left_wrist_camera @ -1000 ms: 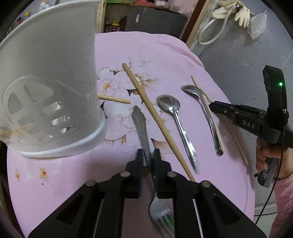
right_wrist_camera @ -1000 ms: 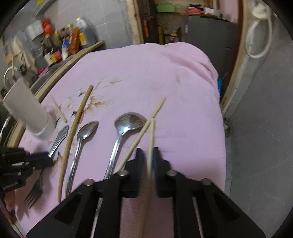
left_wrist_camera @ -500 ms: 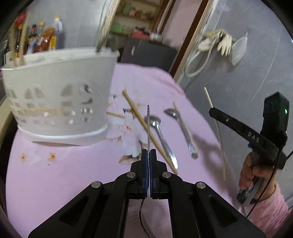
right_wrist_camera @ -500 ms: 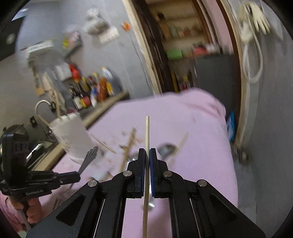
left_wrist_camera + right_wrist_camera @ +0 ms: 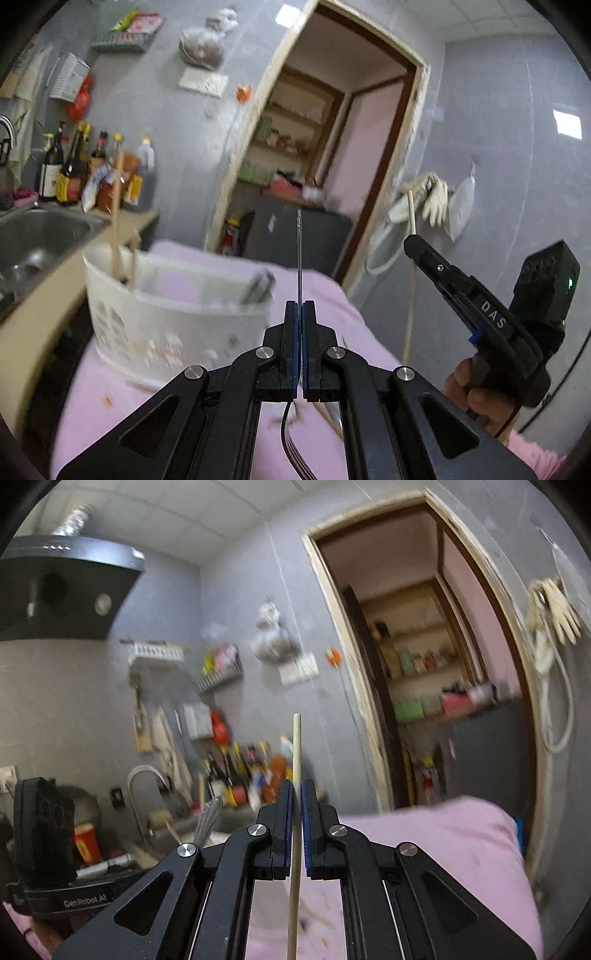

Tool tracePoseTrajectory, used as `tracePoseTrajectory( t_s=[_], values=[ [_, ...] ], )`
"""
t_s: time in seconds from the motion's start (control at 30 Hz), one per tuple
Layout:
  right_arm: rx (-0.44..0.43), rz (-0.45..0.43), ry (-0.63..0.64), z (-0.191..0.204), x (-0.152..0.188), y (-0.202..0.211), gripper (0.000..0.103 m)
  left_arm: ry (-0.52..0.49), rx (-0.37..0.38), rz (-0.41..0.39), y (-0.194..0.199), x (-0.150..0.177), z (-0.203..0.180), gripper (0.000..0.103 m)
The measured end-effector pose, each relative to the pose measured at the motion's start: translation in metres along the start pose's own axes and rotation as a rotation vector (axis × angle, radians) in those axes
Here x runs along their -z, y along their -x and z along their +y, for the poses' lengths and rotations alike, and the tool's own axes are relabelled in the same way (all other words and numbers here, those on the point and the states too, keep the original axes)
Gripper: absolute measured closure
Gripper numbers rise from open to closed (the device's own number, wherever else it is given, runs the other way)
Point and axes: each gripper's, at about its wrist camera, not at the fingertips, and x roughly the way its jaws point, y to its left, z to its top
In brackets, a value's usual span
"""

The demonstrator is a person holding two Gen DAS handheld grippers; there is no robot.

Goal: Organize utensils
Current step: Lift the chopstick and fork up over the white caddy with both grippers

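Note:
My left gripper (image 5: 299, 304) is shut on a metal fork (image 5: 299, 258), held upright edge-on with its handle up and its tines (image 5: 295, 456) below the jaws. A white slotted utensil holder (image 5: 173, 317) stands on the pink cloth to the left, with chopsticks (image 5: 117, 218) and a utensil inside. My right gripper (image 5: 297, 784) is shut on a wooden chopstick (image 5: 296, 753), held upright. The right gripper also shows in the left wrist view (image 5: 417, 243), raised at the right with the chopstick (image 5: 412, 280) in it.
The pink floral cloth (image 5: 110, 413) covers the table. A steel sink (image 5: 40, 229) and bottles (image 5: 74, 166) lie at the left. A doorway (image 5: 424, 664) and grey wall stand behind. Other utensils on the cloth are mostly hidden under my left gripper.
Both grippers have lifted and tilted up from the cloth, the left with the fork and the right with the chopstick. Both views now look toward the walls instead of the table.

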Motion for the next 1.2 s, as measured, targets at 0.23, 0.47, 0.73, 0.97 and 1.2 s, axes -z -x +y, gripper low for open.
tracePoseTrajectory(
  t_s=[0.23,0.47,0.73,0.97,1.2],
  values=[
    [-0.043,-0.128,0.011,0.031,-0.017,-0.051,0.100,0.021,-0.094,-0.171,0.016,-0.050,0.042,0.103],
    [-0.024,-0.240,-0.017,0.044,-0.019,-0.085,0.100,0.089,-0.181,-0.329,0.025,-0.084,0.103,0.103],
    [0.000,-0.274,0.007,0.050,-0.002,-0.109,0.100,0.102,-0.324,-0.439,0.019,-0.086,0.142,0.103],
    [0.028,-0.253,0.048,0.051,0.016,-0.117,0.100,0.100,-0.395,-0.445,0.000,-0.064,0.144,0.103],
    [0.036,-0.192,0.070,0.051,0.027,-0.123,0.100,0.119,-0.396,-0.361,-0.012,-0.048,0.146,0.103]
  ],
)
